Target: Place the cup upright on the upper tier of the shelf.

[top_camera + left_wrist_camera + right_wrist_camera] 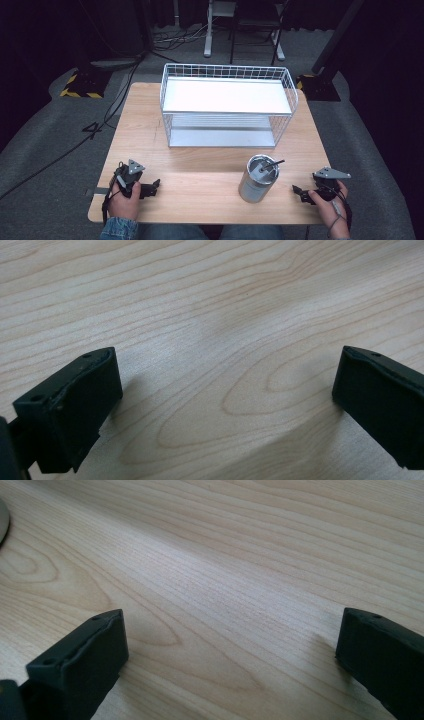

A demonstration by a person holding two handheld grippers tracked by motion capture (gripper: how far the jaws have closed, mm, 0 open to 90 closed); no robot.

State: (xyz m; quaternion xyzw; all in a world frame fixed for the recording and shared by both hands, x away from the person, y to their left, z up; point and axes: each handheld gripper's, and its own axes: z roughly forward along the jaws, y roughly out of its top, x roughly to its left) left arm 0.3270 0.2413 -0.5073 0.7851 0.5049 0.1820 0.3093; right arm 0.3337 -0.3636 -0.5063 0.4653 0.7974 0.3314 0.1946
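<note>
Nothing legible anywhere: no words, brand names or labels can be read. The nearest thing to a sign is a dark mark shaped like a 4 on the grey carpeted floor [93,129] left of the light wooden table [210,172], and whether it is a numeral or crossed tape cannot be told. Farther back, a black base with yellow-and-black hazard stripes [80,93] carries a warning pattern, no lettering.
</note>
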